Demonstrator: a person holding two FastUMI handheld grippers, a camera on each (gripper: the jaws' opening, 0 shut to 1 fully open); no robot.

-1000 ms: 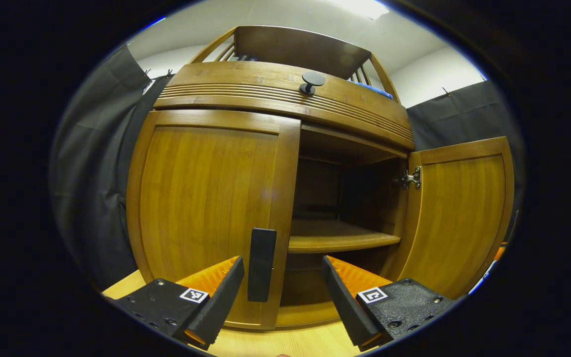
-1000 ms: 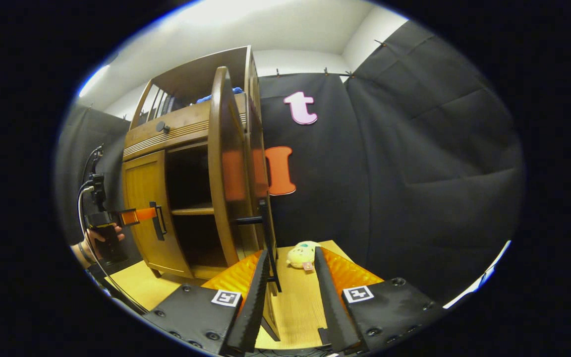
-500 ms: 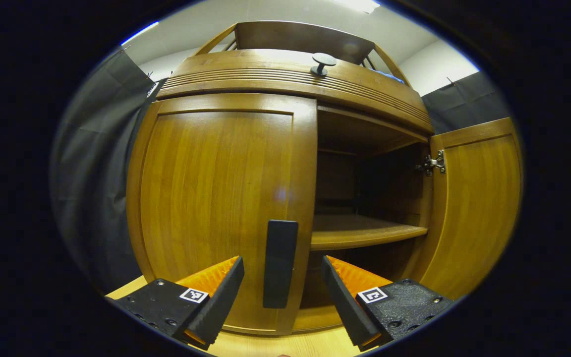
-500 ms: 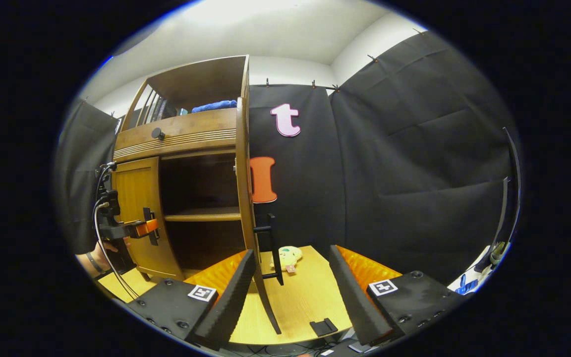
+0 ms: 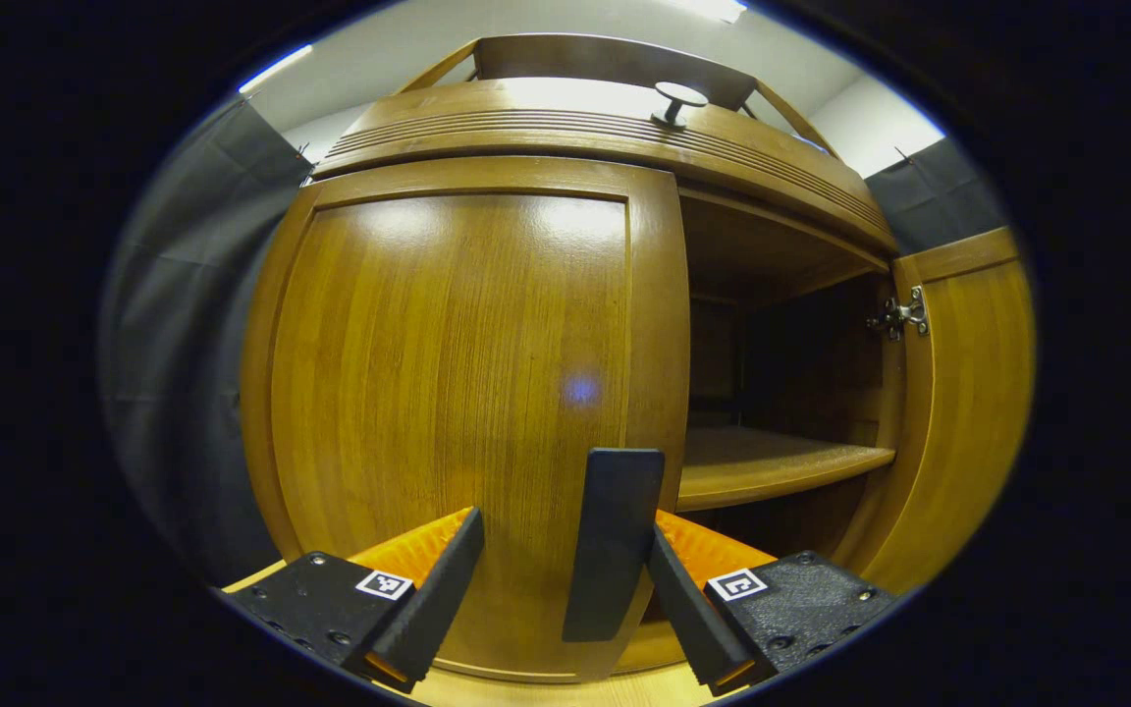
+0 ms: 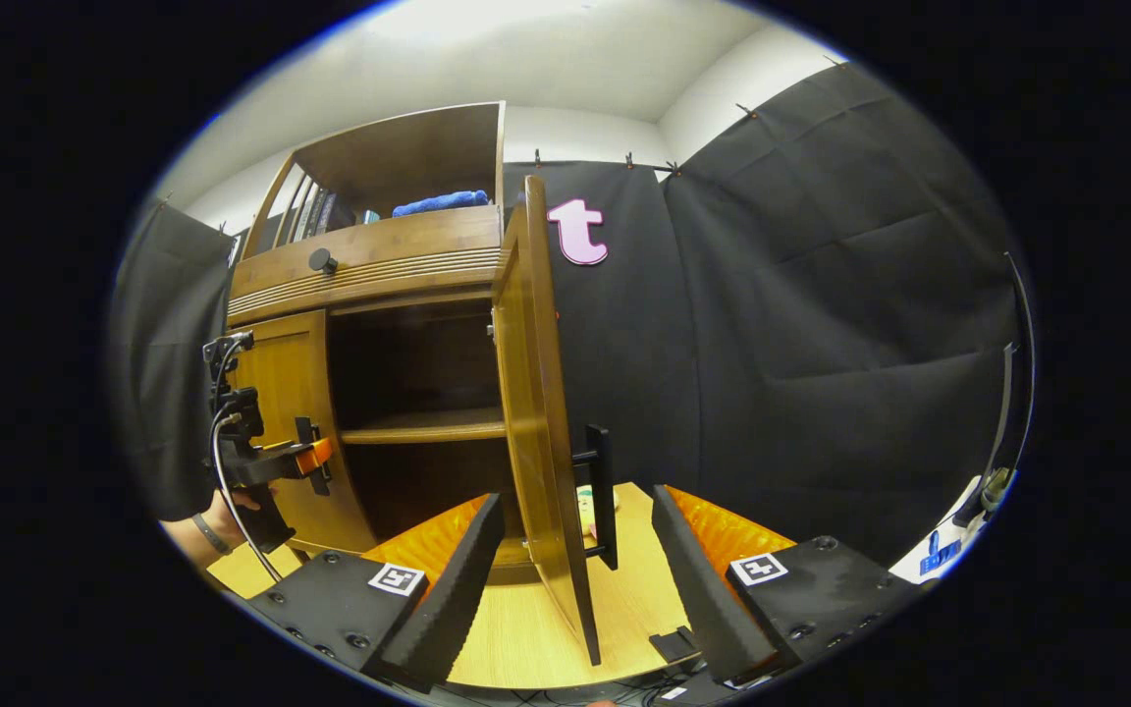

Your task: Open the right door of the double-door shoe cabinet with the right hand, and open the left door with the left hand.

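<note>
The wooden shoe cabinet (image 5: 575, 123) looms close in the left gripper view. Its left door (image 5: 448, 373) is closed, and the door's black bar handle (image 5: 615, 540) stands between the fingers of my open left gripper (image 5: 561, 535), close to the right-hand finger. In the right gripper view the right door (image 6: 536, 393) stands wide open, edge-on to me, and its black handle (image 6: 601, 491) is a little beyond my open right gripper (image 6: 577, 503), untouched. Further left there, the left gripper (image 6: 310, 457), held by a hand (image 6: 222, 511), sits at the left door's handle.
Inside the open half is a wooden shelf (image 6: 423, 427). Above the doors is a drawer with a black knob (image 6: 322, 260). The top rack holds a blue cloth (image 6: 440, 202). The cabinet stands on a light wooden tabletop (image 6: 526, 628), where a small black piece (image 6: 672, 645) lies near the front edge.
My left gripper has moved in until the left door's handle is between its fingers. My right gripper opened off the right door's handle and drew back; that door stands open.
</note>
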